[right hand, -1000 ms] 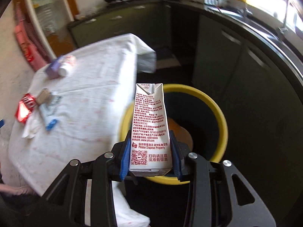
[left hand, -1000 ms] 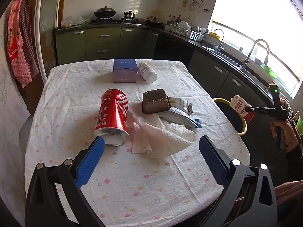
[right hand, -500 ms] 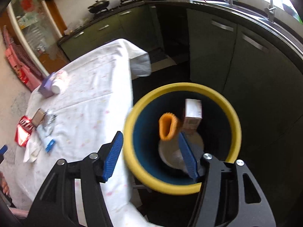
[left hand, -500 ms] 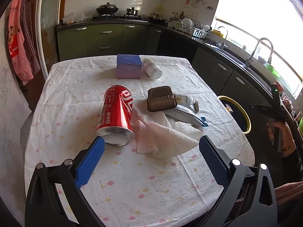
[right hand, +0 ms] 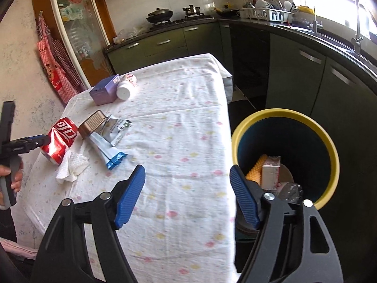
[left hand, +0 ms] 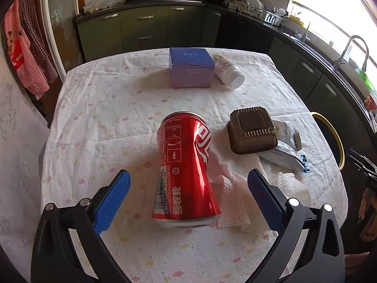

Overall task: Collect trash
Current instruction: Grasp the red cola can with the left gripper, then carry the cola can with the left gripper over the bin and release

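Carton gone from right gripper [right hand: 187,193], now lying in yellow-rimmed bin [right hand: 329,146].
Left wrist: left gripper [left hand: 188,195] closer, fingers spread wide, either side of red can [left hand: 186,172]; can dented, lying on tablecloth [left hand: 106,118], touching crumpled napkin [left hand: 233,200].
Right wrist: jaws opening, nothing between, over table edge beside bin.

Bare tablecloth [left hand: 99,122] flanks the red can [left hand: 186,165]; crumpled tissue [left hand: 233,195] crowds its right side.
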Demonstrator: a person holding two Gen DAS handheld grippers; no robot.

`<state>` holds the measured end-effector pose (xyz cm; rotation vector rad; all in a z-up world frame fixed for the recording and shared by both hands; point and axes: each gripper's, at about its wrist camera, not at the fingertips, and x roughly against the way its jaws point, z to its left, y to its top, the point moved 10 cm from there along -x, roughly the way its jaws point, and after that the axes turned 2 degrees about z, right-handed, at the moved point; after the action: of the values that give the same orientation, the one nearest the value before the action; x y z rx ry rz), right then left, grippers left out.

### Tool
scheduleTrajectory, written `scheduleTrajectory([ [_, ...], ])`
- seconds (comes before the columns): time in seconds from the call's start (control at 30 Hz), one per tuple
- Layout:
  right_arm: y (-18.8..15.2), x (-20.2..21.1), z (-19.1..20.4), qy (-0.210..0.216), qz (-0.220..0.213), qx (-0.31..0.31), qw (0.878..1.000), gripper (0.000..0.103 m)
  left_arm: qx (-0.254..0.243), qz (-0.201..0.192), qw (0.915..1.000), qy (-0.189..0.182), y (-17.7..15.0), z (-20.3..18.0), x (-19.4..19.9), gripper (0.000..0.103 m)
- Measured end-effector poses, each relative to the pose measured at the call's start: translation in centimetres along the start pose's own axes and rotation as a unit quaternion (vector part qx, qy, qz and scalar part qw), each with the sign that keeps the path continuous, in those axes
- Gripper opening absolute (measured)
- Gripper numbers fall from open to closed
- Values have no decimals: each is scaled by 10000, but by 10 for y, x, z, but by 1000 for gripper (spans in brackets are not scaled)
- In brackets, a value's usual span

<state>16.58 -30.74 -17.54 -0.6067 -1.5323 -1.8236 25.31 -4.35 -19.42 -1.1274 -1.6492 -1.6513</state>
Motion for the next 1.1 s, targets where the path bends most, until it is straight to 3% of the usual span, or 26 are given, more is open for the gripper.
scheduleTrajectory([
  [0.23, -9, -2, 9, 164, 15, -210, 9996, 76, 156, 524, 9984, -148, 1, 9, -37, 93],
  [0.57, -16, -9, 6, 240, 110, -404, 9988, 76, 89, 910, 9958, -76, 1, 13, -55, 66],
  [0.8, -17, -11, 6, 270, 126, -438, 9986, 76, -70, 976, 9952, -3, -1, 8, -58, 52],
  [1.1, -18, -9, 3, 262, 86, -521, 9983, 76, -178, 775, 9968, -1, 0, 5, -40, 52],
])
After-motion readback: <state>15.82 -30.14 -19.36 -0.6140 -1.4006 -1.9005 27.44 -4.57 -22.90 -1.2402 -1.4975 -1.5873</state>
